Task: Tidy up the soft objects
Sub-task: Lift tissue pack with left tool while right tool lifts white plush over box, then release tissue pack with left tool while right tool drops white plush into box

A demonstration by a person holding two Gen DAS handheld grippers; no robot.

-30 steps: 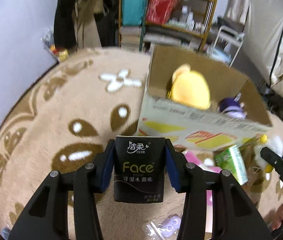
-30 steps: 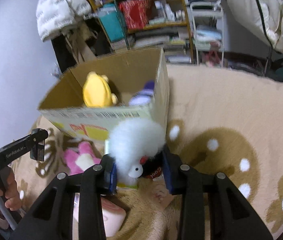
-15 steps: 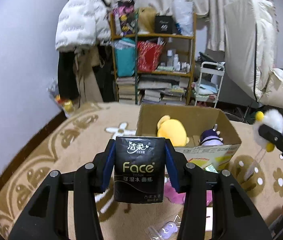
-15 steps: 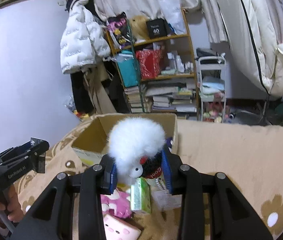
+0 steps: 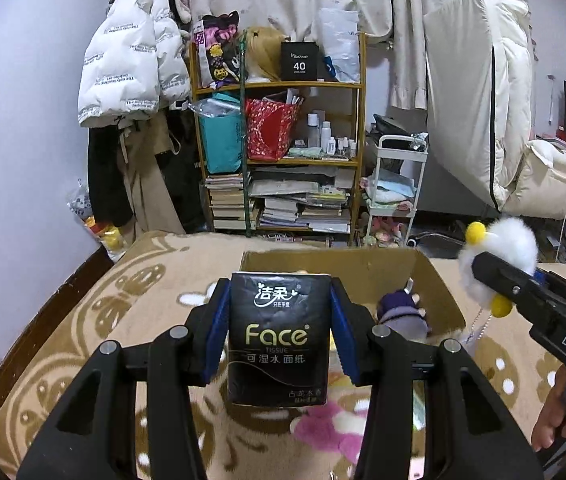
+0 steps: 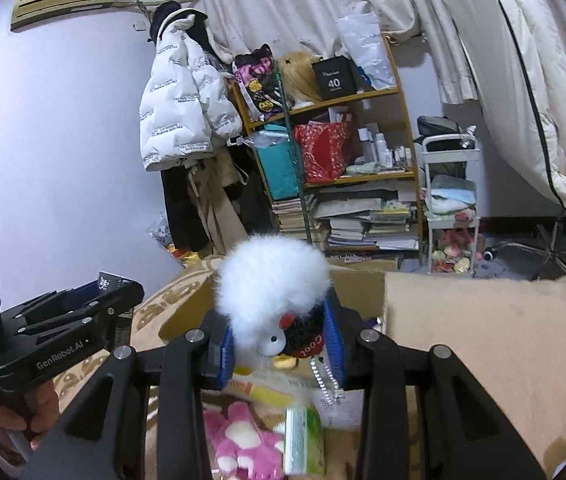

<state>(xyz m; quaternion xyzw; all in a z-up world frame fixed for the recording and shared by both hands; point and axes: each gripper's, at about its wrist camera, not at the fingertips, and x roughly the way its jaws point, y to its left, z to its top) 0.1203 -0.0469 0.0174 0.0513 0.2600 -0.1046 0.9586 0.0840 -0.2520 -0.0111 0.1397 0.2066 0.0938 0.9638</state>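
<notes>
The left gripper [image 5: 279, 336] is clamped on a black tissue pack [image 5: 279, 338], held upright between its blue pads, the printed face toward the camera; the right gripper [image 6: 281, 346] is closed on a fluffy white plush toy [image 6: 273, 284], whose bead string dangles below the jaws; both loads hang in the air on the near side of the cardboard box [image 5: 435, 280], which stands open on the patterned rug [image 5: 131, 292] with a purple plush [image 5: 401, 312] already inside; a pink plush [image 6: 243, 440] and a green tissue pack [image 6: 303, 436] lie on the rug by the box's near wall, not yet put away; the step in hand looks like carrying both items over the rim and dropping them in; to do it well, each load should clear the near wall fully before the jaws part, the two grippers should keep apart over the opening, and the bead string should not snag the cardboard edge.
</notes>
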